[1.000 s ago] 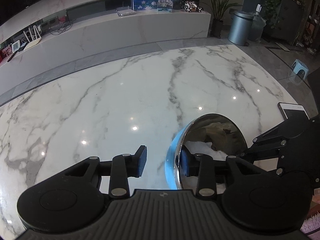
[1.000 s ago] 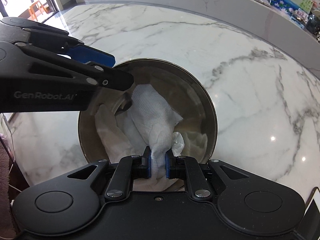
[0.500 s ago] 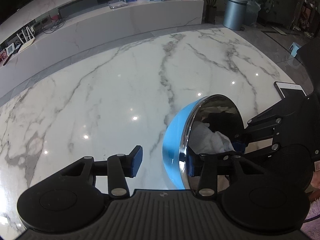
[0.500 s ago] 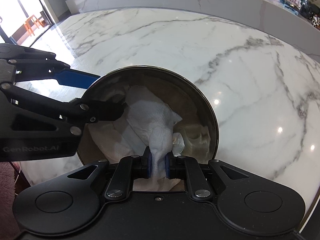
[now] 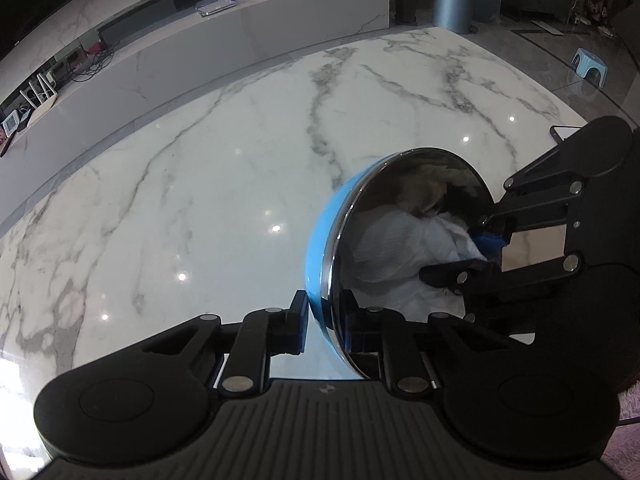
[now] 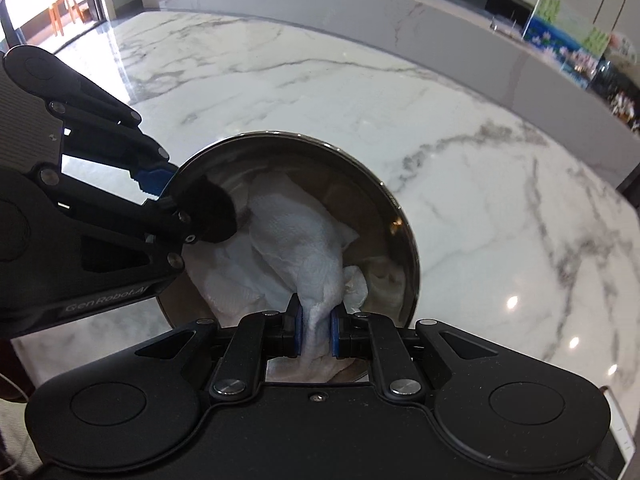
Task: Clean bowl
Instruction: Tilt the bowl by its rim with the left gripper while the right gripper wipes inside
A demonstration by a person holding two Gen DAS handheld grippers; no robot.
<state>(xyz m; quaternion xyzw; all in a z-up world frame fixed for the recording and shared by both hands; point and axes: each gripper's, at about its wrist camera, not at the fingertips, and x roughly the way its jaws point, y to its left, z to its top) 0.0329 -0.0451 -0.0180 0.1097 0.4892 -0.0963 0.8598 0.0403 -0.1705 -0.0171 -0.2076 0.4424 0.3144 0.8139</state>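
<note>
The left claw (image 5: 325, 326) clamps the rim of the tilted, blue-shelled, slippery polished-steel bowl (image 6: 384, 208) above the white marble desk (image 6: 460, 168), while the right claw (image 6: 317, 330) pinches a soft, limp white paper towel (image 6: 304, 240) inside it.

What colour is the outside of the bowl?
Light blue on the bowl, with a shiny steel inside; the left wrist view shows it best.
</note>
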